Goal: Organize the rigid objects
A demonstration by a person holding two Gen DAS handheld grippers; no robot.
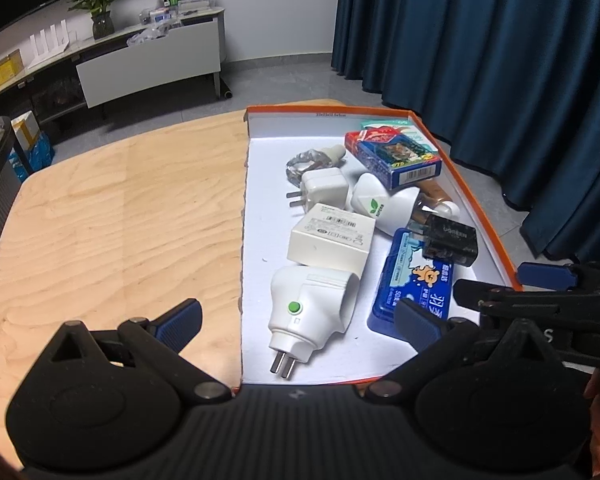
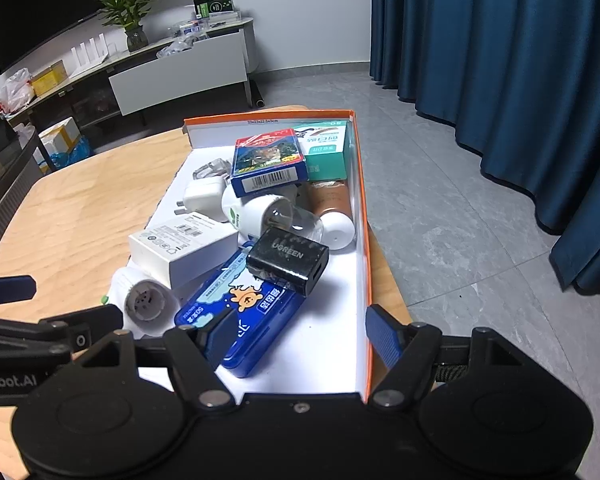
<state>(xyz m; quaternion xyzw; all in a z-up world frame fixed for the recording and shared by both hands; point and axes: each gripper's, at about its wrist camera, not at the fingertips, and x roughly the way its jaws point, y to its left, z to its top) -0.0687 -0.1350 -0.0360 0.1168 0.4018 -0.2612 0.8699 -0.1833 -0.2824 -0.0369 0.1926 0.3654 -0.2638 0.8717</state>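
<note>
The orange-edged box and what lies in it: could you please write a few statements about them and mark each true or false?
1. The black charger rests partly on the blue case. True.
2. The white plug with the green button lies on the bare wooden table. False: it lies inside the orange-edged box, prongs toward the camera.
3. The right gripper is shut on the blue case. False: its jaws stand open, and it holds nothing.
4. The card pack sits on top of other items at the far end of the box. True.
5. The left gripper is open and holds nothing. True.
</note>
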